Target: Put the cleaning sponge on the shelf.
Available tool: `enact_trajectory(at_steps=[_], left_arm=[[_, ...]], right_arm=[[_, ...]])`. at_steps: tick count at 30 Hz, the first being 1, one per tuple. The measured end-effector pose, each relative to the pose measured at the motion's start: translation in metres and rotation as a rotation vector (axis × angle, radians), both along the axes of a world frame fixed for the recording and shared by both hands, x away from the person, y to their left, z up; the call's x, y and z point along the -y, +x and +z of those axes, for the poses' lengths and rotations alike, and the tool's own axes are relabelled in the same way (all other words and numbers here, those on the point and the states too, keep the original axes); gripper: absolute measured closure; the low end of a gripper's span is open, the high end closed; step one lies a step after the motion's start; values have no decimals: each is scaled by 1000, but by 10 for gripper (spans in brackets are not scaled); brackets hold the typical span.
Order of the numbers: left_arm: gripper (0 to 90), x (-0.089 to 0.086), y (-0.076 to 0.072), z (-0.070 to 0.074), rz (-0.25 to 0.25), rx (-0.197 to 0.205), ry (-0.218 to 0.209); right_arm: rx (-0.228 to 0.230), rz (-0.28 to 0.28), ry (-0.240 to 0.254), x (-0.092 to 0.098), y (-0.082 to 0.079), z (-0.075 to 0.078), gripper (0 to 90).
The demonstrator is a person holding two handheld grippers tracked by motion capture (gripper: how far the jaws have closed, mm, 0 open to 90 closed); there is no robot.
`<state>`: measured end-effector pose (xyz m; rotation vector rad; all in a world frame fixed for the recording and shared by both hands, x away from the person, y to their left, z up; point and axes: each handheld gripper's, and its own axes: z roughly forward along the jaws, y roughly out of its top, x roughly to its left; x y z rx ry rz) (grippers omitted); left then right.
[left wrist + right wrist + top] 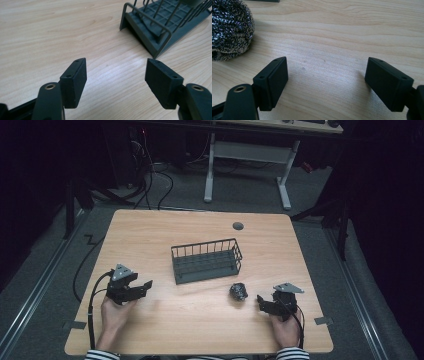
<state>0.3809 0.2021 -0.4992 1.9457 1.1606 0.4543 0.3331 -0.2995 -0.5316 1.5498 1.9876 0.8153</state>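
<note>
Scourer (238, 291) lies untouched near the rack (206, 261); both hand-held grippers gape empty; right hand-held gripper (263, 302) likely reaches next.

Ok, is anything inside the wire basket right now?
The wire basket looks empty: its grid floor shows through the bars. The steel scourer lies outside on the table.

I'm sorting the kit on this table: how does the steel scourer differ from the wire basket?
The steel scourer is a small rounded ball of shiny, tangled metal coils; the wire basket is much larger, rectangular, with straight dark grey bars and an open top. The scourer lies near the right gripper, while the basket stands farther back, mid-table. Both rest on the wooden table, untouched by either gripper.
</note>
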Motion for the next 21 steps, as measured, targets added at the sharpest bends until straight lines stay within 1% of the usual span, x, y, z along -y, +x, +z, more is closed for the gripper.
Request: enact_trajectory(at_steps=[1, 2, 3, 4, 5, 6, 8, 9, 15, 21], left_arm=[[335, -1, -1, -5, 10, -4, 5], [331, -1, -1, -5, 10, -4, 5], [322, -2, -1, -9, 25, -4, 16], [314, -2, -1, -9, 25, -4, 16], [313, -3, -1, -14, 30, -11, 21], [308, -3, -2, -16, 38, -11, 18], [304, -3, -2, -17, 38, -14, 23], [303, -3, -1, -21, 42, -20, 34], [296, -3, -1, -27, 59, -18, 53], [292, -4, -1, -32, 67, -26, 70]], right_arm=[[0, 0, 0, 0, 0, 0, 188], [0, 0, 0, 0, 0, 0, 188], [0, 0, 0, 0, 0, 0, 188], [0, 0, 0, 0, 0, 0, 188], [0, 0, 0, 0, 0, 0, 187], [-1, 1, 0, 0, 0, 0, 187], [-1, 2, 1, 0, 0, 0, 187], [-1, 5, 0, 0, 0, 0, 186], [0, 5, 1, 0, 0, 0, 186], [0, 9, 0, 0, 0, 0, 186]])
